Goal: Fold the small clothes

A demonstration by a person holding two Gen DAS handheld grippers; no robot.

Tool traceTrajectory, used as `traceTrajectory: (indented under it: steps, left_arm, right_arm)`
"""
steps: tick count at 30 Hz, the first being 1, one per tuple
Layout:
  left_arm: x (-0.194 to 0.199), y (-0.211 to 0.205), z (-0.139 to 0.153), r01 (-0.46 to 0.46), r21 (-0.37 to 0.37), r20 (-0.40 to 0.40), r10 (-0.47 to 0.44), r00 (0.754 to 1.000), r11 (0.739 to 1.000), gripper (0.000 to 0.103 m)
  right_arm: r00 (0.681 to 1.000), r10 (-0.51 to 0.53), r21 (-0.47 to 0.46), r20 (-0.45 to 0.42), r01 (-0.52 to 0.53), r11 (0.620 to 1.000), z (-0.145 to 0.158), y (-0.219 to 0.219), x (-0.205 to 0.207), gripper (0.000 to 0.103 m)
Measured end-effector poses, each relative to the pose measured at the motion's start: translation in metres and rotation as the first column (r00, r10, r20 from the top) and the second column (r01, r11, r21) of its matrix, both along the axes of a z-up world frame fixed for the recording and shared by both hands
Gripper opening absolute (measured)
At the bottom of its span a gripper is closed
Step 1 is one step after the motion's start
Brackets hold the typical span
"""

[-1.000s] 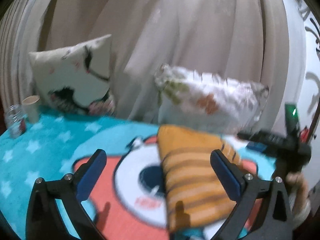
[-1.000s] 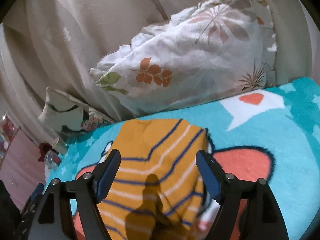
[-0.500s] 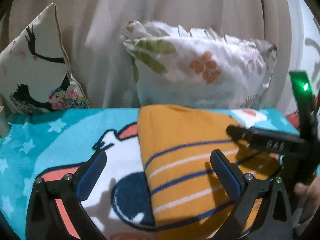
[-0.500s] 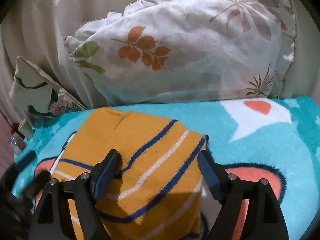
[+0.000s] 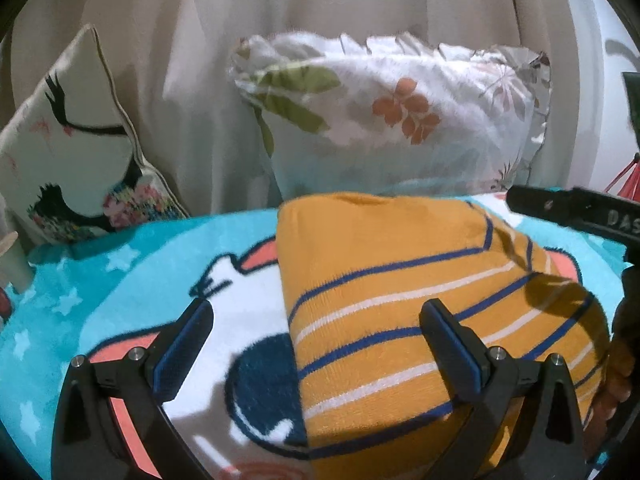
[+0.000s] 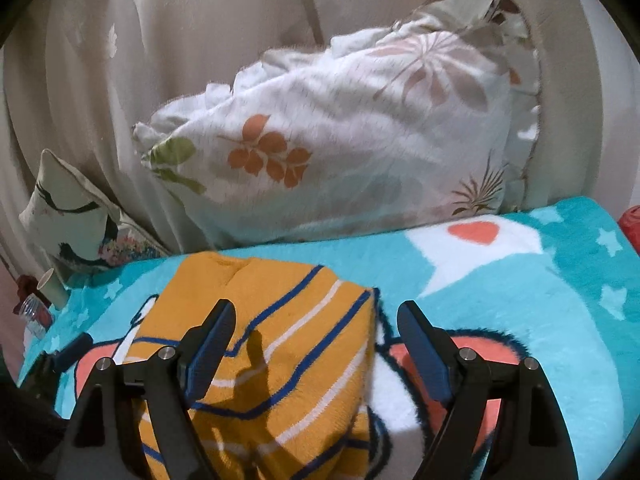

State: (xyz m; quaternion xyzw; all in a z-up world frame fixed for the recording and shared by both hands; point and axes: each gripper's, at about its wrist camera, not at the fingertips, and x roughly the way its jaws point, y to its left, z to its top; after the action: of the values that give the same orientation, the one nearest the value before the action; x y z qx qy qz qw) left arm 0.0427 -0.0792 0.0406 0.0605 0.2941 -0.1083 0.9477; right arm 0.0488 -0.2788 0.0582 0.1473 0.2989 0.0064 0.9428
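Left wrist view — teal cartoon blanket (image 5: 100, 264), floral pillow (image 5: 400, 120), beige curtain (image 5: 192, 60) — both grippers agape.

Folded garment (image 5: 400, 300) on blanket (image 5: 100, 292), pillow (image 5: 400, 120) behind — cushion (image 5: 80, 152) left, curtain (image 5: 200, 60) rearmost

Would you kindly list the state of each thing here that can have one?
Striped garment: folded, lying flat on the blanket.
Left claw: open, empty.
Right claw: open, empty.
Floral pillow: propped against the curtain.
Paper cup: upright.
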Motion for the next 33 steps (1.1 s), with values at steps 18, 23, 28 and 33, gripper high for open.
traceTrajectory:
  steps: [18,23,28,33]
  left_arm:
    - [0.01,0.009,-0.007,-0.013,-0.062,-0.079,0.008,0.997,0.998,0.103]
    - [0.011,0.009,-0.008,-0.013,-0.058,-0.082,0.009,0.997,0.998,0.103]
    - [0.011,0.01,-0.008,-0.012,-0.058,-0.084,0.008,0.996,0.998,0.103]
    - [0.011,0.009,-0.008,-0.012,-0.058,-0.084,0.007,0.996,0.998,0.103]
  right_arm:
    - [0.996,0.037,-0.15,-0.079,-0.049,0.987,-0.011,0.032,0.002,0.088]
    - [0.992,0.026,-0.184,-0.126,-0.049,0.982,-0.02,0.035,0.005,0.09]
    - [0.991,0.021,-0.187,-0.131,-0.045,0.981,-0.021,0.035,0.005,0.091]
    - [0.991,0.022,-0.187,-0.131,-0.047,0.981,-0.022,0.035,0.005,0.091]
